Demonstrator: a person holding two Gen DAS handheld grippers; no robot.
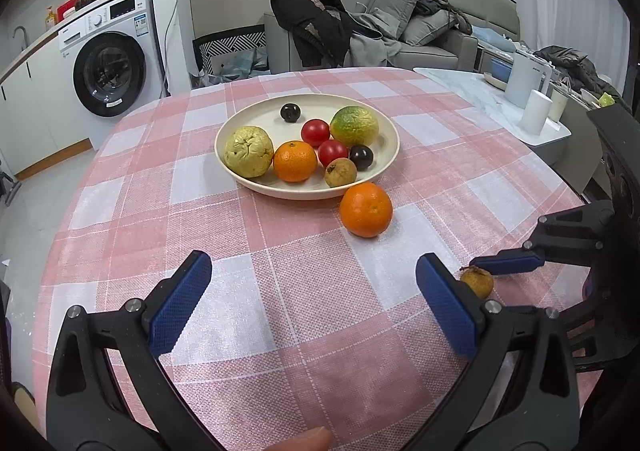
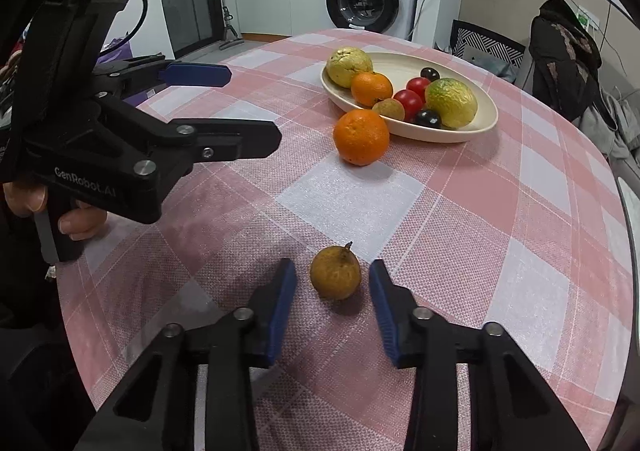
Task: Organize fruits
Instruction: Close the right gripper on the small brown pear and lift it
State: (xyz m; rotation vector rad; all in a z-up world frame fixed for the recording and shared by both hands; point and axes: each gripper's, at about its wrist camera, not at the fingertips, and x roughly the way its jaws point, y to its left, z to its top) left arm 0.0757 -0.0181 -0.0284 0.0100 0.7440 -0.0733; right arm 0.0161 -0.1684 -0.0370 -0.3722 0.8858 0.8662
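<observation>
The right tool (image 2: 333,287) brackets a small brown fruit (image 2: 335,273) on the tabletop (image 2: 480,211), pads not yet touching it. The left tool (image 1: 314,297) hangs released. Next: pinch gently, then carry past the orange (image 2: 361,136) to the plate (image 2: 486,123).

Left-wrist view looks obliquely down across the table (image 1: 280,291). Right-wrist view looks down closer. Both share the plate (image 1: 240,175) (image 2: 486,127).
</observation>
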